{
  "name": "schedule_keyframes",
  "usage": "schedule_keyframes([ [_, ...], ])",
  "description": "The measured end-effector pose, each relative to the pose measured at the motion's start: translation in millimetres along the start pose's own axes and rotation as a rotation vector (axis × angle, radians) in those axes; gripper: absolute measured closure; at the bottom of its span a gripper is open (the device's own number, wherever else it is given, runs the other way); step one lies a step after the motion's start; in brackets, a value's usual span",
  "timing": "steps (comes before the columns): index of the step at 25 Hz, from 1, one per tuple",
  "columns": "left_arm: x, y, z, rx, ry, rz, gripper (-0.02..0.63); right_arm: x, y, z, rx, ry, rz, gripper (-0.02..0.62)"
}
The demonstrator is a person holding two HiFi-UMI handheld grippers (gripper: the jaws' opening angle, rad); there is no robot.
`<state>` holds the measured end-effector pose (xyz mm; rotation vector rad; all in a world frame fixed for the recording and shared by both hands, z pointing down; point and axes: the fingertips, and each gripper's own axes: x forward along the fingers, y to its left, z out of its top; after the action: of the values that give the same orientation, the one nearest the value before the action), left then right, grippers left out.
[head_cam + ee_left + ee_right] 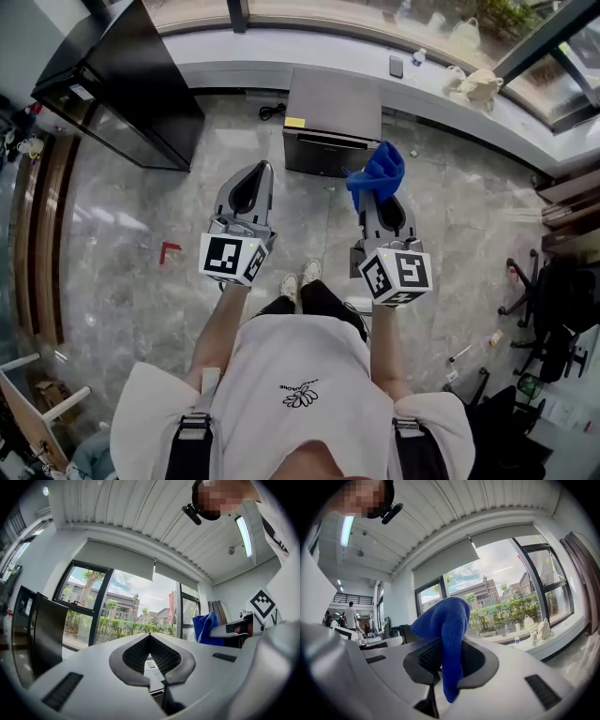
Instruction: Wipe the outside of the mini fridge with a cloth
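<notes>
While the person stands on the grey marble floor [122, 244] with both arms held forward, the mini fridge [333, 117] sits at twelve o'clock from the shoes [298, 276]. It is a low grey box with a yellow sticker on its top, and its back is against the curved window ledge [281, 52].

The right gripper [382, 199], at one o'clock from the person, is clamped on a blue cloth [380, 173]. In the right gripper view the cloth [446, 620] is pinched between the dark pads of the right gripper [451, 641]. It bunches up above the jaw tips, and a tail hangs down toward six o'clock. In the head view the cloth overlaps the fridge's near right corner. Whether the two touch cannot be told from there.

The left gripper [266, 169], at eleven o'clock from the person, points toward the fridge's left side. In its own view the left gripper [150, 635] has its jaws pressed tip to tip with nothing between them, and the cloth [206, 627] shows at three o'clock.

A tall black cabinet [122, 84] stands at ten o'clock, well apart from the fridge. A red mark [169, 249] lies on the floor at nine o'clock from the left gripper. Pale bags [480, 86] rest on the ledge at two o'clock.
</notes>
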<state>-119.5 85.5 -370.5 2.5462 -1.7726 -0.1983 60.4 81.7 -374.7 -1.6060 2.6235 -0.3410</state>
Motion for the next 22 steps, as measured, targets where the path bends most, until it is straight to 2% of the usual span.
schedule_keyframes([
  [6, 58.1, 18.7, -9.4, 0.037, 0.006, 0.031, 0.601, 59.5, -33.2, -0.6, 0.011, 0.010, 0.042, 0.514],
  [10, 82.5, 35.4, -47.9, -0.001, 0.016, 0.052, 0.601, 90.7, -49.4, -28.8, -0.002, 0.016, 0.055, 0.514],
  [15, 117.3, 68.6, -134.0, 0.013, 0.007, 0.057, 0.601, 145.0, -68.5, -105.7, -0.029, -0.007, 0.078, 0.514],
  [22, 150.9, 122.4, -298.2, 0.072, -0.042, 0.063, 0.601, 223.9, -90.5, -252.0, -0.047, -0.073, 0.161, 0.514],
])
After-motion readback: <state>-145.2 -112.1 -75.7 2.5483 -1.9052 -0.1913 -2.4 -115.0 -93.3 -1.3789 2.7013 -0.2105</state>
